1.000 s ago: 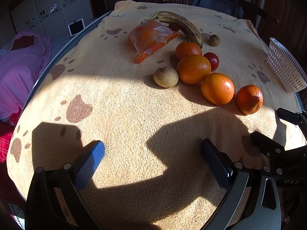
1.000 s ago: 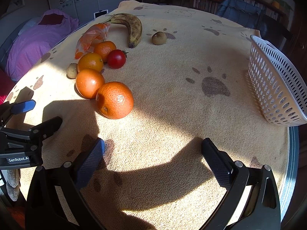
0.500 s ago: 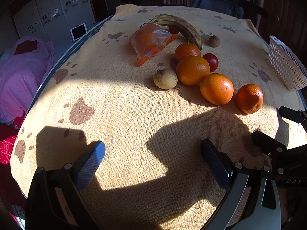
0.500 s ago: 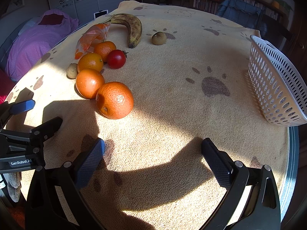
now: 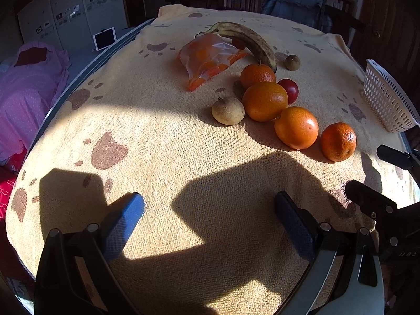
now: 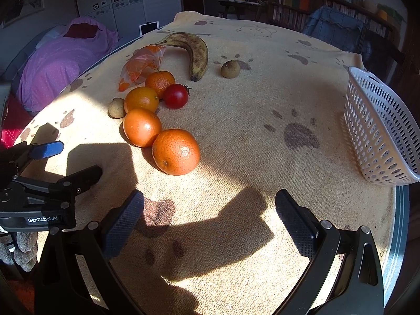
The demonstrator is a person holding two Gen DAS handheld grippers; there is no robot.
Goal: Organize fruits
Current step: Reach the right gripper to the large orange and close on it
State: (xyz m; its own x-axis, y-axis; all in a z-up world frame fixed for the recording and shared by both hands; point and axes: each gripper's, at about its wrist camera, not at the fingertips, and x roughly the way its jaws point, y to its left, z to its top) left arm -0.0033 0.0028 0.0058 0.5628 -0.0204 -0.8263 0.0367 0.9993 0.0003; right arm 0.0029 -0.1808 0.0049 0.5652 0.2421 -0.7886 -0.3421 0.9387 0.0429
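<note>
The counter wears a cream towel printed with brown paw marks, half in hard sunlight; take the white basket at its right edge as the landmark. The fruit lies well apart from the basket, off to its left: a chain of four oranges, the nearest orange touching the second orange, then a third orange and a fourth orange farther back; a red tomato sits on the basket side of that chain, touching the fourth orange; a pale round fruit sits on the far side, against the third orange. Beyond them, farther from the basket, lie a spotted banana and an orange plastic bag; a small brown fruit rests alone, between the banana and the basket.

The right gripper hovers low over bare towel, nearer the basket than the fruit, jaws spread wide and holding nothing; the left gripper hangs over the towel on the side away from the basket, jaws likewise wide apart and empty.
</note>
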